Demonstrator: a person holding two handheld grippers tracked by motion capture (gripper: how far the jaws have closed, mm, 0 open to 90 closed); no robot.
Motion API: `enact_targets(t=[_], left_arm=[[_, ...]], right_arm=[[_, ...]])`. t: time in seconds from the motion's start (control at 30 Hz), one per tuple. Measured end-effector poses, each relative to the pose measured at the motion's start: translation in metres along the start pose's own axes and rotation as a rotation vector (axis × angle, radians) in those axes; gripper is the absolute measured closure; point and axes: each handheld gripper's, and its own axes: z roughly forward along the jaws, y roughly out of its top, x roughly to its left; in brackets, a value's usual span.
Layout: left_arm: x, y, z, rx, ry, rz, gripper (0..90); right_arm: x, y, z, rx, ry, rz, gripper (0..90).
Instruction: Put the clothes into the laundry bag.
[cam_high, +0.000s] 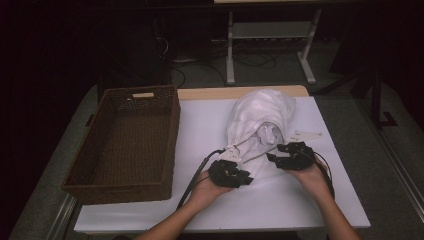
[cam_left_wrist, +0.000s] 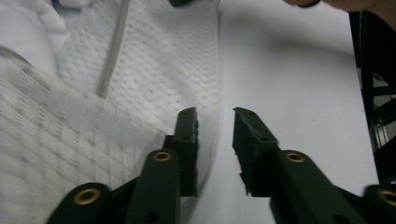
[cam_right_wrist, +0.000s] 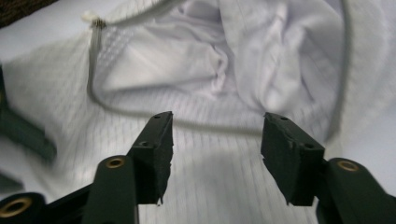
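Note:
A white mesh bag (cam_high: 260, 117) stuffed with white cloth lies in the middle of the white table (cam_high: 295, 202), its zipped mouth toward me. My left gripper (cam_high: 245, 176) rests at the bag's near left corner. In the left gripper view its jaws (cam_left_wrist: 215, 122) stand a little apart, with the mesh edge (cam_left_wrist: 154, 60) running under the left one and nothing pinched. My right gripper (cam_high: 272, 157) hovers at the bag's near right side. Its jaws (cam_right_wrist: 217, 126) are wide open over the gaping mouth, where the white cloth (cam_right_wrist: 210, 51) and the zipper (cam_right_wrist: 95, 56) show.
A dark wicker basket (cam_high: 170, 145) stands on the table's left side with nothing in it. A small white tag (cam_high: 306, 135) lies right of the bag. Desk legs and cables sit on the floor beyond the far edge.

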Motion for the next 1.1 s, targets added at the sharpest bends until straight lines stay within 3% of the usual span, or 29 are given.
enact_targets(t=[0.23,0.43,0.67,0.87,0.97,1.1], left_arm=[[0.006,0.031,-0.02,-0.05,0.074,0.046,60.9],[0.027,0.064,-0.027,-0.094,0.137,0.039,60.2],[0.051,0.1,-0.011,-0.101,0.197,0.048,60.2],[0.06,0.12,0.009,-0.065,0.234,0.083,61.4],[0.062,0.126,0.017,-0.049,0.25,0.101,67.3],[0.063,0.13,0.022,-0.025,0.253,0.119,88.2]], right_arm=[[-0.009,-0.031,-0.029,0.007,-0.035,0.027,36.7],[-0.01,-0.047,-0.044,0.005,-0.036,0.033,36.5],[-0.013,-0.053,-0.045,0.01,-0.026,0.049,36.4],[-0.013,-0.054,-0.043,0.015,-0.019,0.041,36.5],[-0.014,-0.055,-0.045,0.011,-0.019,0.043,36.4],[-0.016,-0.055,-0.047,0.0,-0.023,0.052,36.5]])
